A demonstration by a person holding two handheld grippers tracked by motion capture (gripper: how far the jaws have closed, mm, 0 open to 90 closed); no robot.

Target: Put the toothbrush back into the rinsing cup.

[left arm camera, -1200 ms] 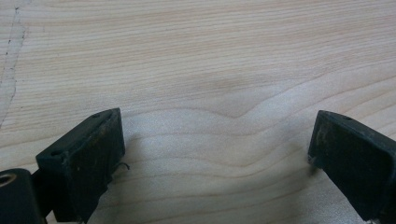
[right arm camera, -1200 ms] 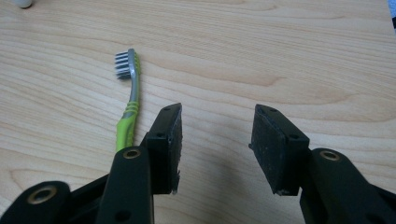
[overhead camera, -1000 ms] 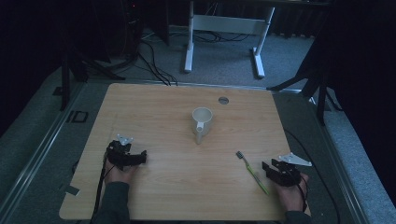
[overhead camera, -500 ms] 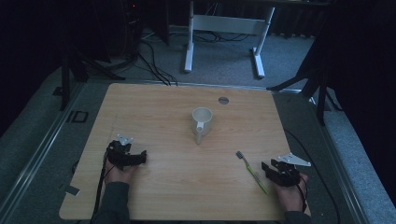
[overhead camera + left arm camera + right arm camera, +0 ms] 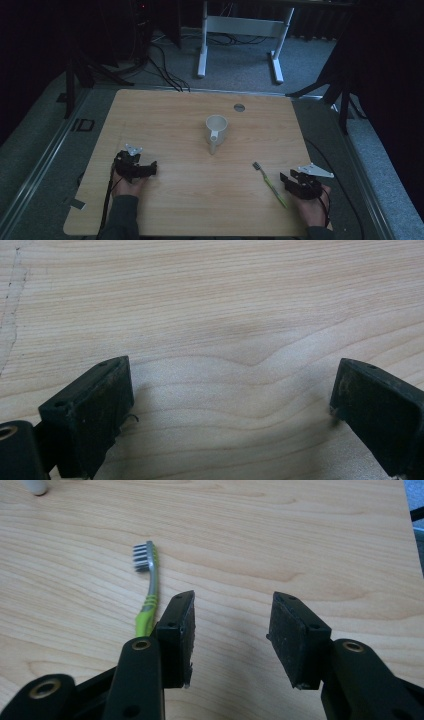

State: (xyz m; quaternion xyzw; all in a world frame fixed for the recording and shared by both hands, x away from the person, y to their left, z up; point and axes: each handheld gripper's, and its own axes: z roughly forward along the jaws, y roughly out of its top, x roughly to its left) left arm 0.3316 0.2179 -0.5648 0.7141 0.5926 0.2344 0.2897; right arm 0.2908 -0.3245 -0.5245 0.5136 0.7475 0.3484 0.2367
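A white mug point(image 5: 217, 129) stands upright near the middle of the wooden table point(image 5: 165, 115), its handle pointing toward the person. A green toothbrush point(image 5: 270, 184) lies flat to the mug's right and nearer the front edge, bristle end toward the mug. My right gripper point(image 5: 286, 179) rests on the table just right of the brush handle; in the right gripper view the toothbrush point(image 5: 149, 597) lies outside the left jaw, and the jaws stand open on bare wood point(image 5: 231, 630). My left gripper point(image 5: 151, 169) sits at the front left, open over bare wood point(image 5: 230, 405).
A small round grey disc point(image 5: 239, 107) is set into the table near its far edge. Beyond the table stand a white desk frame point(image 5: 240, 30), dark stands and floor cables. A mug handle's tip point(image 5: 36, 486) shows at the top left of the right gripper view.
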